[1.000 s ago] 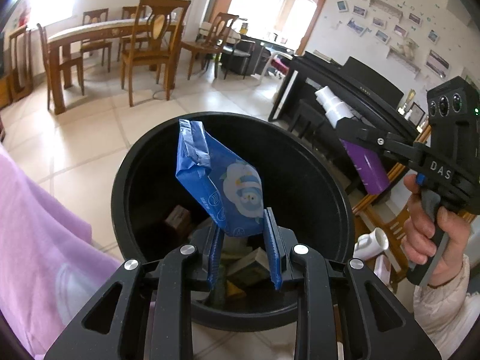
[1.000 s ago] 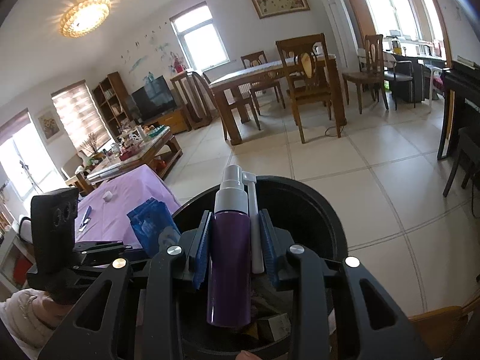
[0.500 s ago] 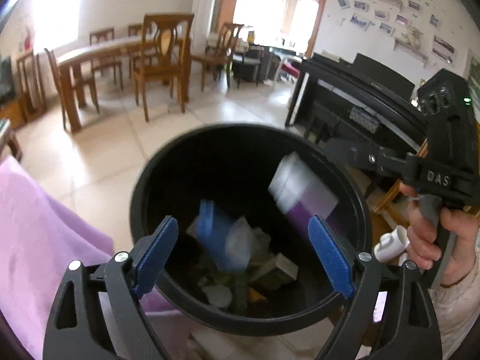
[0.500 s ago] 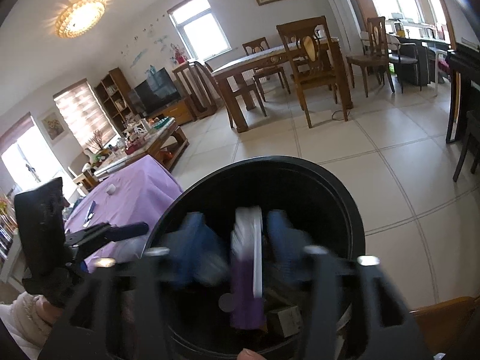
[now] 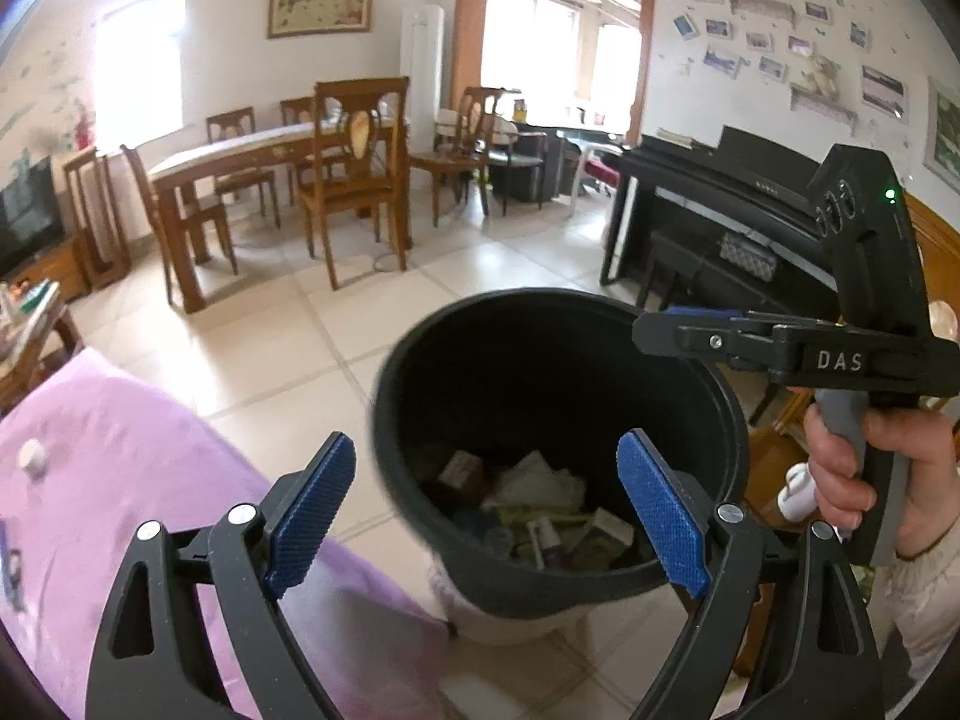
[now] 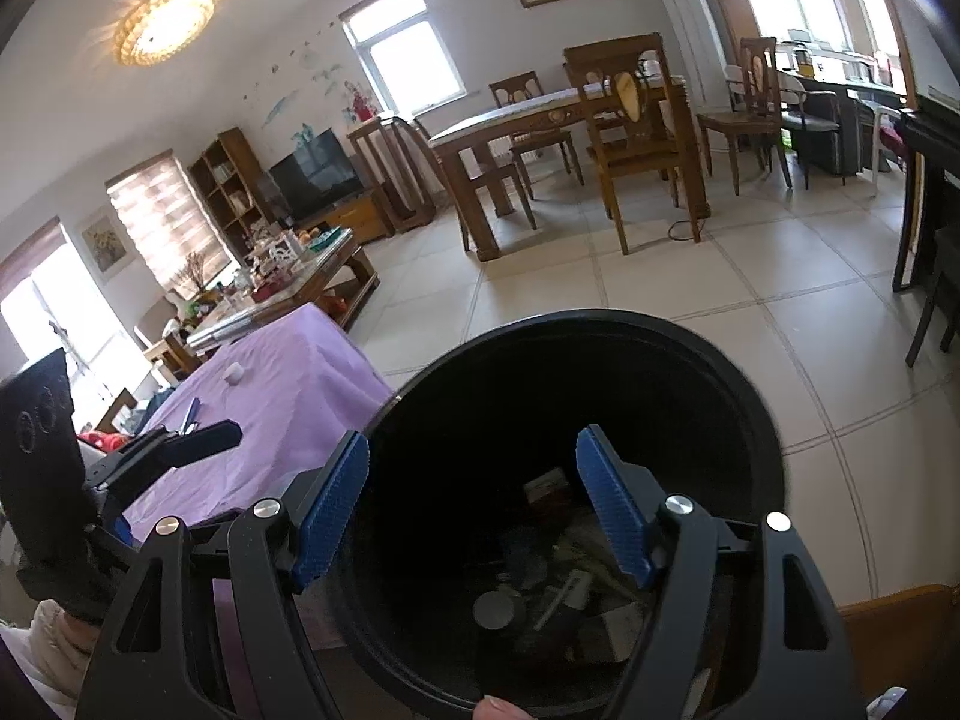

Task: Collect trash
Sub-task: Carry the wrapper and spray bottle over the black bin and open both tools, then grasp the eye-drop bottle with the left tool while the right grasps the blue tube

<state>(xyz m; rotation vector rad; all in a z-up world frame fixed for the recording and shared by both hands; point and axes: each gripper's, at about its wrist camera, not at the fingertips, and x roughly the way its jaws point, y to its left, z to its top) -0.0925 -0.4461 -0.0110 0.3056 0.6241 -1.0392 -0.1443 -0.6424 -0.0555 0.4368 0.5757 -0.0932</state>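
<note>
A black round bin [image 5: 558,588] stands on the tiled floor beside a purple-covered table. Small boxes, crumpled paper and wrappers lie in its bottom [image 5: 540,510]. My left gripper [image 5: 486,510] hangs open above the bin's near rim with nothing between its blue pads. My right gripper [image 6: 474,510] is open too, over the same bin [image 6: 600,324], and holds nothing. In the left wrist view the right gripper [image 5: 690,324] reaches over the bin's far right rim, held by a hand [image 5: 864,468]. The left gripper [image 6: 204,438] shows at the left of the right wrist view.
The purple tablecloth [image 5: 120,468] carries a small white cap [image 5: 31,457] and a blue item [image 6: 191,414]. A black piano [image 5: 720,198] stands to the right. A wooden dining table with chairs [image 5: 288,180] is further back, and a cluttered coffee table [image 6: 288,276] is behind the purple table.
Both grippers opened. The blue packet dropped from the left one and the purple spray bottle from the right one into the bin. The left gripper then rose and drew back.
</note>
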